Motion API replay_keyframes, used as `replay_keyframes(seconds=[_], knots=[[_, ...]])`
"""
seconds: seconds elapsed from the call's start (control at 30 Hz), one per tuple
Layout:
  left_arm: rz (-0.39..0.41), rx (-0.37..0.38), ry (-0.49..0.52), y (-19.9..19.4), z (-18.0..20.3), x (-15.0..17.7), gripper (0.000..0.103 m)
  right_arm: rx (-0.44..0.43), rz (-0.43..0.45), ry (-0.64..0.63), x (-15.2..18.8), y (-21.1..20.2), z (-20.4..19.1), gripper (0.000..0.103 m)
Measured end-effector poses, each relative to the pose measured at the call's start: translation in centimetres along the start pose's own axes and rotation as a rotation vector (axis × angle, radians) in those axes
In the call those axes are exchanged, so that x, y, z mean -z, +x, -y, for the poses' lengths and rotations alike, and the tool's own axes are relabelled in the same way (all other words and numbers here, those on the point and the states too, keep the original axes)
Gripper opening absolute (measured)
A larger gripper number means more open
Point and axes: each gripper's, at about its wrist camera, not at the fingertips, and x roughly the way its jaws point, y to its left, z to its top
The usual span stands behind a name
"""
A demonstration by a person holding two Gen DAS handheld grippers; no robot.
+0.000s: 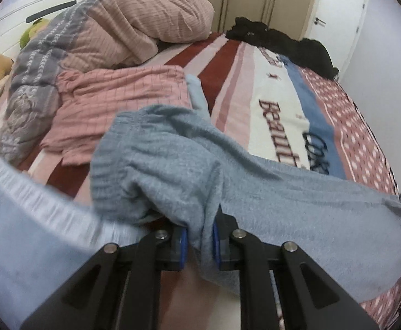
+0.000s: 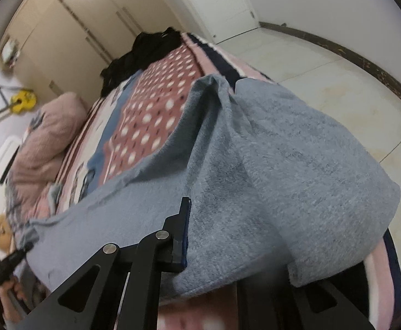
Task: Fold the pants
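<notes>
Light blue-grey fleece pants hang stretched between my two grippers above the bed. The left gripper is shut on a bunched fold of them just below the ribbed waistband. In the right wrist view the pants drape over the right gripper, which is shut on the cloth. Only its left finger shows; the other is hidden under the fabric. At the far left of that view, a hand holds the left gripper at the pants' other end.
Under the pants lies a striped and dotted bed blanket. A pink checked garment and a pink-grey quilt are on its left, black clothes at the far end. Tiled floor runs along the bed's right side.
</notes>
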Motion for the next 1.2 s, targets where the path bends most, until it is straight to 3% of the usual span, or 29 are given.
replay_keyframes(seconds=[0.13, 0.2, 0.27, 0.43, 0.5, 0.6, 0.63, 0.9, 1.0, 1.1, 1.2], knots=[[-0.012, -0.044, 0.058, -0.7, 0.3, 1.3, 0.028, 0.018, -0.022, -0.046, 2.8, -2.5, 0.2, 0.006], [0.009, -0.075, 0.070, -1.3, 0.4, 1.3, 0.049, 0.030, -0.037, -0.078, 3.5, -2.8, 0.1, 0.007], [0.044, -0.076, 0.075, -2.6, 0.2, 1.2, 0.054, 0.032, -0.054, -0.091, 3.7, -2.8, 0.3, 0.009], [0.155, -0.065, 0.081, -6.9, 0.3, 0.7, 0.064, -0.002, -0.068, -0.160, 4.2, -5.1, 0.2, 0.040], [0.200, -0.031, 0.082, -8.6, 0.9, 0.5, 0.065, -0.004, -0.054, -0.190, 4.6, -6.9, 0.1, 0.047], [0.211, 0.021, 0.108, -9.5, 2.6, 0.5, 0.067, 0.006, -0.018, -0.219, 4.7, -9.5, 0.7, 0.049], [0.207, 0.041, 0.130, -9.5, 3.6, 0.7, 0.067, 0.024, -0.003, -0.225, 4.6, -10.4, 1.2, 0.056], [0.169, 0.130, 0.201, -7.6, 8.7, 1.5, 0.067, 0.262, 0.056, -0.355, 4.5, -11.8, 5.4, 0.068], [0.144, 0.146, 0.207, -6.7, 10.0, 1.8, 0.067, 0.331, 0.078, -0.333, 4.1, -11.1, 7.6, 0.072], [0.136, 0.144, 0.231, -6.3, 11.4, 2.2, 0.067, 0.267, 0.068, -0.257, 3.4, -10.4, 10.8, 0.073], [0.123, 0.142, 0.237, -6.0, 12.3, 2.3, 0.067, 0.108, 0.022, -0.223, 3.4, -9.3, 12.4, 0.072]])
